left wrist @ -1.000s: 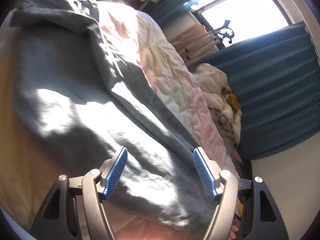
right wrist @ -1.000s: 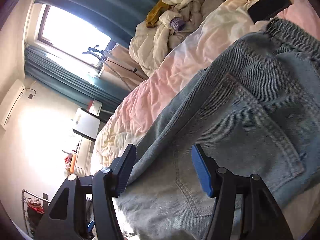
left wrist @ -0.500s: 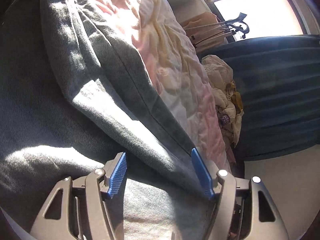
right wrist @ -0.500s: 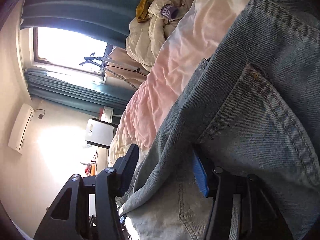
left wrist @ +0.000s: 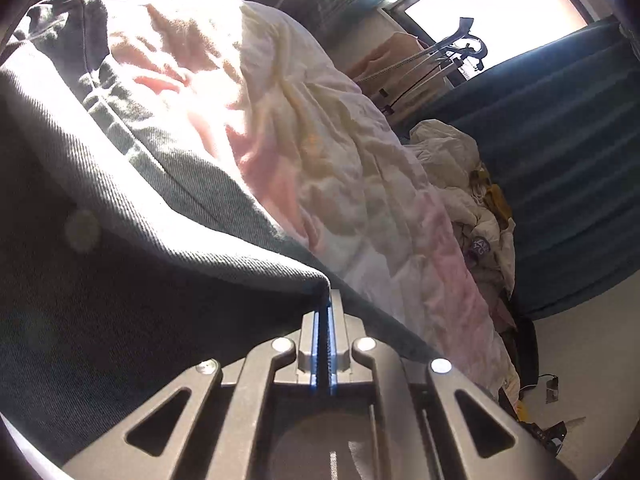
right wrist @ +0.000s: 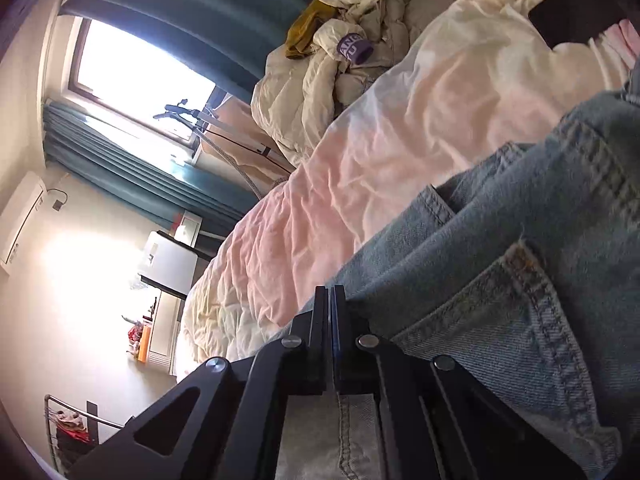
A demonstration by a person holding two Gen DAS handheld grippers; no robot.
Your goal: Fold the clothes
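Note:
A pair of light blue jeans [right wrist: 500, 264] lies on a bed with a pink and cream quilt [right wrist: 380, 148]. In the right wrist view a back pocket with stitched seams fills the lower right, and my right gripper [right wrist: 330, 300] is shut on the jeans' side edge. In the left wrist view the jeans [left wrist: 140, 248] look dark grey in shadow and cover the left half. My left gripper [left wrist: 324, 304] is shut on a folded edge of the denim, which peaks up at the fingertips.
A heap of cream bedding and clothes [right wrist: 340, 52] lies at the far end of the bed, near teal curtains [left wrist: 560, 160] and a bright window [right wrist: 136, 76]. A dark flat object [right wrist: 576, 12] rests on the quilt. A white cabinet [right wrist: 168, 264] stands by the wall.
Both grippers stood open over the jeans a second ago, then dropped onto the fabric. Now each has shut on an edge of the denim, which rises at the fingertips.

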